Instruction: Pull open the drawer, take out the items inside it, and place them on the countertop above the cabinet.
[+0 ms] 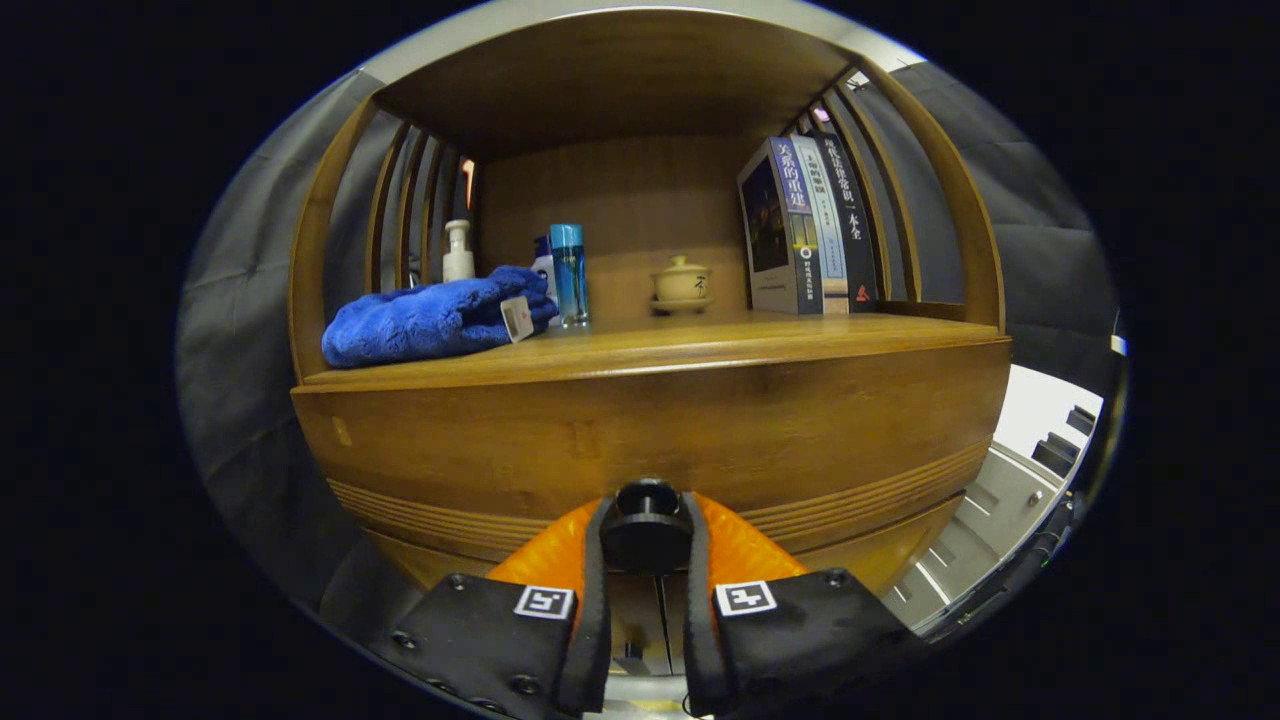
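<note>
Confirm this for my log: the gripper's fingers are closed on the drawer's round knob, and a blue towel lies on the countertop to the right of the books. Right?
Not quite. The gripper does have both fingers on the drawer's round knob, but the blue towel lies on the countertop to the left of the books, beside the bottles, as the gripper view shows.

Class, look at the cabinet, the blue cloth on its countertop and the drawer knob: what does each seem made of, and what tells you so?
Cabinet: likely wood with a satin varnish, judging by grain and soft sheen.
Blue cloth: plush fabric, probably microfibre or terry, fuzzy and folded.
Drawer knob: dark and smooth, plastic or painted metal; unclear. The gripper has its jaws shut on it.
</note>
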The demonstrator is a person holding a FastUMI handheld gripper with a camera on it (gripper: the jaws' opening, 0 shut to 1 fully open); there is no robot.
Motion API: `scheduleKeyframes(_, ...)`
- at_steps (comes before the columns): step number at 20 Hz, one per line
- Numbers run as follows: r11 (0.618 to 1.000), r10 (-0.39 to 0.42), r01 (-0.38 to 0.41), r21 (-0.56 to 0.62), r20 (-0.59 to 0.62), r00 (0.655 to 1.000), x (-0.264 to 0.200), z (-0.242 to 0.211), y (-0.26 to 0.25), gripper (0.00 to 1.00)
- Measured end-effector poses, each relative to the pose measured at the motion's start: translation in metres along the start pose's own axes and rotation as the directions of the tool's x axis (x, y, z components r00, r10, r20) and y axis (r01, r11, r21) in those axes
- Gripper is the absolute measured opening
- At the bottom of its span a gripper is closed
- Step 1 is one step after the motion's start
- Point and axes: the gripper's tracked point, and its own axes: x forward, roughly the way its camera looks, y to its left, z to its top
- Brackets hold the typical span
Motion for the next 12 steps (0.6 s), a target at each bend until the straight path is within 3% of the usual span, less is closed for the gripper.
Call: scheduleKeyframes(12, 0.999, 0.042, -0.042, 0.004, -0.041, 0.998, -0.114, -0.022, 0.001, 0.38)
